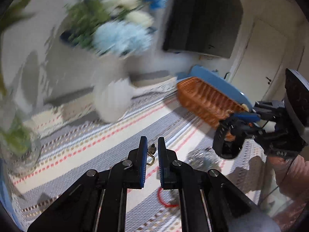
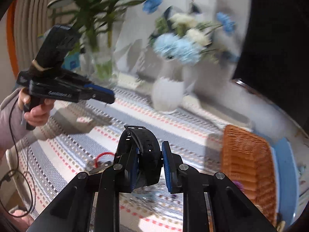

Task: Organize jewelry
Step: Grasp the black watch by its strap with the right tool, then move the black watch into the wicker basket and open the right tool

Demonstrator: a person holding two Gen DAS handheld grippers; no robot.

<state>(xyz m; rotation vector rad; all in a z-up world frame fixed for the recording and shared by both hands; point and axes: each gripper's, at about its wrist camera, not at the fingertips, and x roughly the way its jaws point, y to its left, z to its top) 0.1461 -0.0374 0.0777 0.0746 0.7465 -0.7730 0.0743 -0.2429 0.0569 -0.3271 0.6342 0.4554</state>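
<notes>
My left gripper [image 1: 152, 141] is raised above the striped cloth and shut on a small gold earring [image 1: 151, 151] that hangs between its blue pads. In the right wrist view the left gripper [image 2: 111, 97] is at the left, held by a hand. My right gripper [image 2: 149, 149] is shut on a black watch [image 2: 143, 150], its strap looping up past the fingers. The left wrist view has the right gripper [image 1: 238, 124] at the right with the watch [image 1: 225, 145] hanging from it, beside a wicker basket [image 1: 202, 100].
The wicker basket [image 2: 247, 164] stands on a blue tray [image 2: 285, 174] at the right. A red cord bracelet [image 2: 102, 155] and some shiny pieces [image 1: 197, 158] lie on the striped cloth [image 1: 87, 147]. A white vase [image 2: 168, 94] of flowers and a glass vase [image 2: 100, 61] stand behind.
</notes>
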